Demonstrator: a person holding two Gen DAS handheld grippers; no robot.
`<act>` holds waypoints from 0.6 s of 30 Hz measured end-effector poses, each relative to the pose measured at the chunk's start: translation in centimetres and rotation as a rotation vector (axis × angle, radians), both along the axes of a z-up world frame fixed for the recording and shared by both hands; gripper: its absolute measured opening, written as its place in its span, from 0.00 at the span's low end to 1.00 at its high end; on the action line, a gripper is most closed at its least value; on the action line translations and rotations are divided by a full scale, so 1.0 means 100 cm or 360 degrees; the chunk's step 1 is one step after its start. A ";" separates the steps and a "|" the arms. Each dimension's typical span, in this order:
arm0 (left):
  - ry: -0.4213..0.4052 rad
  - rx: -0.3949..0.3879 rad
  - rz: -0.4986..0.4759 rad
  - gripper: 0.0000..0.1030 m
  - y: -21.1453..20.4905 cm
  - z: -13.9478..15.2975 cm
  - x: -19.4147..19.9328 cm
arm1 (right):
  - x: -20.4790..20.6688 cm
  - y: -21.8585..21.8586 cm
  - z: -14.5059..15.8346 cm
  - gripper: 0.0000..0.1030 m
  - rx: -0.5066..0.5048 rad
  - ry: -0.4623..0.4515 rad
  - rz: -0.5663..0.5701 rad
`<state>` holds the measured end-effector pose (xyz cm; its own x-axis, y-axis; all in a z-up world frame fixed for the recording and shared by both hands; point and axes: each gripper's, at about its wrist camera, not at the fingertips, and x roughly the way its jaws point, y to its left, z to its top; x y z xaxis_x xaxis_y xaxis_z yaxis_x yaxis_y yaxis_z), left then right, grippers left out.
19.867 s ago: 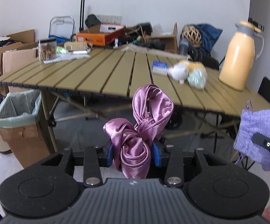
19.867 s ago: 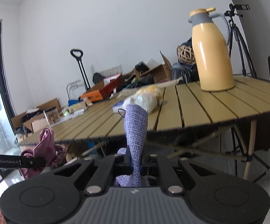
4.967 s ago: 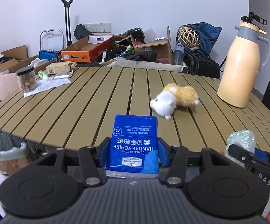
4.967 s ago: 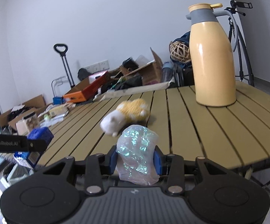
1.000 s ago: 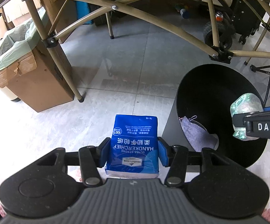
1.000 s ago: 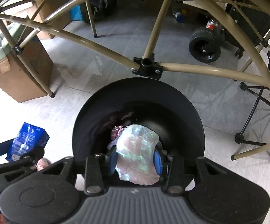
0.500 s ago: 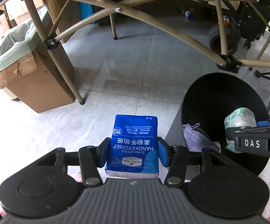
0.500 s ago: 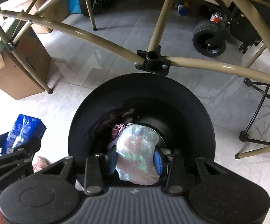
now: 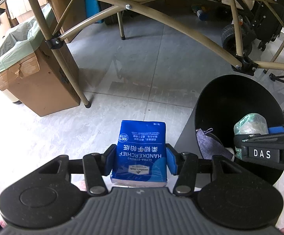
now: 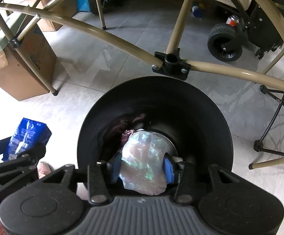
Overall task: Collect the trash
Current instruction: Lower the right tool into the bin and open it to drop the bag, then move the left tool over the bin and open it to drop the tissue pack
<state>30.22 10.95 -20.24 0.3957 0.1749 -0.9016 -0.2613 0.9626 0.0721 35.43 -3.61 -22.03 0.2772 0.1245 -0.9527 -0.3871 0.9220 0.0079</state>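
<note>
Grey floor tiles and tan folding-table legs [image 10: 122, 41] surround a black bin [image 10: 181, 101] in which purple cloth [image 9: 210, 146] is already lying. Above its mouth, an iridescent plastic wad [image 10: 143, 164] is seen between the pads of the right gripper [image 10: 142, 166], whose jaws are opening. A blue handkerchief pack [image 9: 142, 150] is clamped firmly in the left gripper [image 9: 141, 158], beside the bin and over bare floor. If released there, the pack would likely miss; the light wad might cling to a pad.
</note>
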 end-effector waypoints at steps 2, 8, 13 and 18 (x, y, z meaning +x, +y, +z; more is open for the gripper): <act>0.0000 -0.0001 0.0002 0.51 0.000 0.000 0.000 | 0.001 -0.001 -0.001 0.63 -0.0008 0.0007 -0.0013; 0.0000 -0.0002 0.0006 0.51 0.001 0.001 0.000 | 0.001 0.000 -0.001 0.91 -0.0071 -0.0010 -0.0012; 0.0005 -0.0005 0.0008 0.51 0.002 0.000 0.000 | 0.001 0.000 -0.003 1.00 -0.0096 -0.0001 0.0006; 0.0007 -0.0010 0.0005 0.51 0.002 0.000 0.000 | 0.001 -0.001 -0.002 1.00 -0.0096 0.0003 0.0009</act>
<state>30.24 11.15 -20.20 0.3909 0.1706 -0.9045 -0.2642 0.9621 0.0672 35.52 -3.67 -22.28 0.2746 0.0685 -0.9591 -0.3927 0.9185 -0.0468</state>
